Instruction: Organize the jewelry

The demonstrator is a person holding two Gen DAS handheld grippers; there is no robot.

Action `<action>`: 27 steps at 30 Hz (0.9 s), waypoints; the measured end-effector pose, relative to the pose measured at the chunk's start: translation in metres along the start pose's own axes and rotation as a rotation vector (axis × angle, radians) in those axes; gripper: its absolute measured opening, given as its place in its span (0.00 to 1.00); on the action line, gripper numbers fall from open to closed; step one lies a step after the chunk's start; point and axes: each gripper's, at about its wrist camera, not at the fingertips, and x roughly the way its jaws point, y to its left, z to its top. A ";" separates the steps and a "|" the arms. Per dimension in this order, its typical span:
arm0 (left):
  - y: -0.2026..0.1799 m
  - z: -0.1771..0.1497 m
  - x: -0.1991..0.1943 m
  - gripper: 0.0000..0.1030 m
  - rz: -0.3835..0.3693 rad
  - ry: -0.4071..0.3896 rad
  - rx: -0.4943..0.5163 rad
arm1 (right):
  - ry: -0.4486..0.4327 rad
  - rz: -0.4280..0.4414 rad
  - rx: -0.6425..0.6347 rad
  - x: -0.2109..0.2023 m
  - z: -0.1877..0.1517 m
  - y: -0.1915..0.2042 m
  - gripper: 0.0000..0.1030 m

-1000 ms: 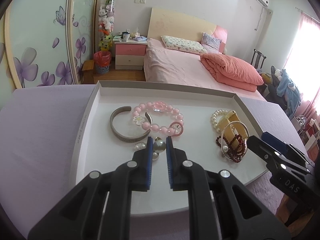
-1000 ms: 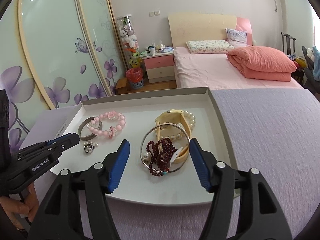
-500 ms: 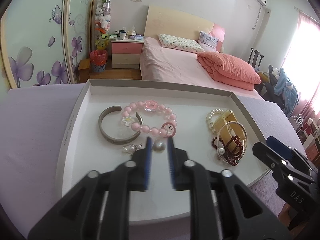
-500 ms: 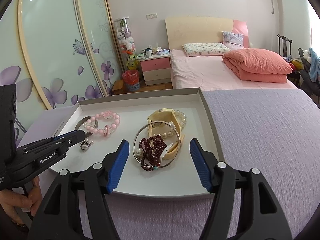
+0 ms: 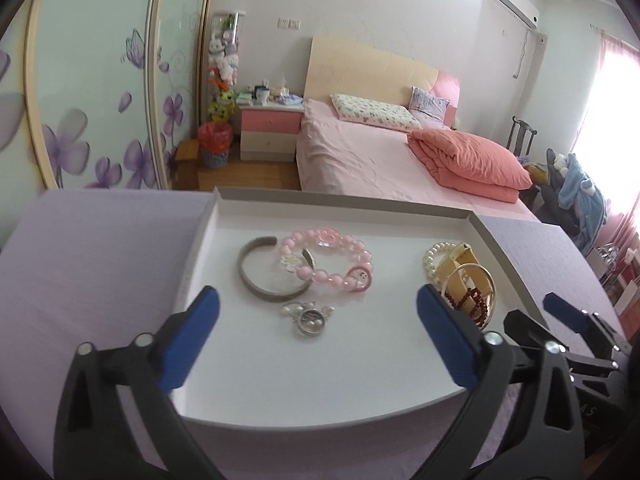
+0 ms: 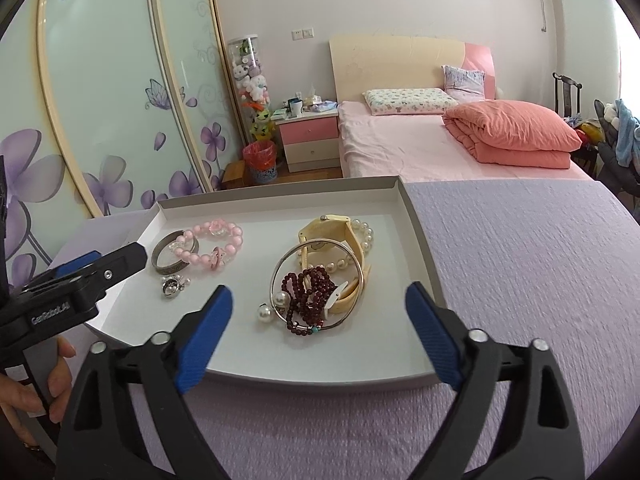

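Left wrist view: the left gripper (image 5: 318, 332) fills the lower half of the frame, its blue-padded jaws spread wide and holding nothing. A shallow white tray (image 5: 340, 392) sits on a lilac tablecloth (image 5: 92, 256). Just above centre between the jaws lies a small silver charm (image 5: 307, 316). Above it sit a grey cuff bangle (image 5: 268, 272) and a pink bead bracelet (image 5: 332, 260), overlapping. At the right edge, behind the right jaw, is a tangled pile of jewelry (image 5: 460, 280).

Right wrist view: the right gripper (image 6: 318, 330) is released too, empty, at the frame's bottom. Centred between its jaws, slightly above, lies the pile: a silver hoop bangle (image 6: 318, 280) around dark red beads (image 6: 308, 292), over a cream watch (image 6: 332, 240) and pearl strand (image 6: 360, 248). The watch's length runs top to bottom. This hand looks nearer the pile; the other hand's tool enters at middle left, nearer the charm.
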 end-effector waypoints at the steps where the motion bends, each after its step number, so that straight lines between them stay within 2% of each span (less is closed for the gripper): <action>1: 0.001 0.000 -0.004 0.98 0.001 -0.010 0.004 | -0.005 -0.004 0.000 -0.001 0.000 0.000 0.96; 3: 0.004 -0.001 -0.010 0.98 -0.003 -0.022 0.007 | -0.017 -0.013 0.002 -0.005 0.000 0.000 0.99; 10: 0.017 -0.013 -0.038 0.98 0.015 -0.064 -0.004 | -0.039 -0.020 -0.012 -0.018 -0.009 0.006 0.99; 18: 0.039 -0.038 -0.075 0.98 0.007 -0.091 -0.082 | -0.089 -0.032 -0.028 -0.045 -0.021 0.016 0.99; 27: 0.043 -0.058 -0.127 0.98 0.006 -0.157 -0.073 | -0.121 -0.014 -0.039 -0.075 -0.033 0.031 0.99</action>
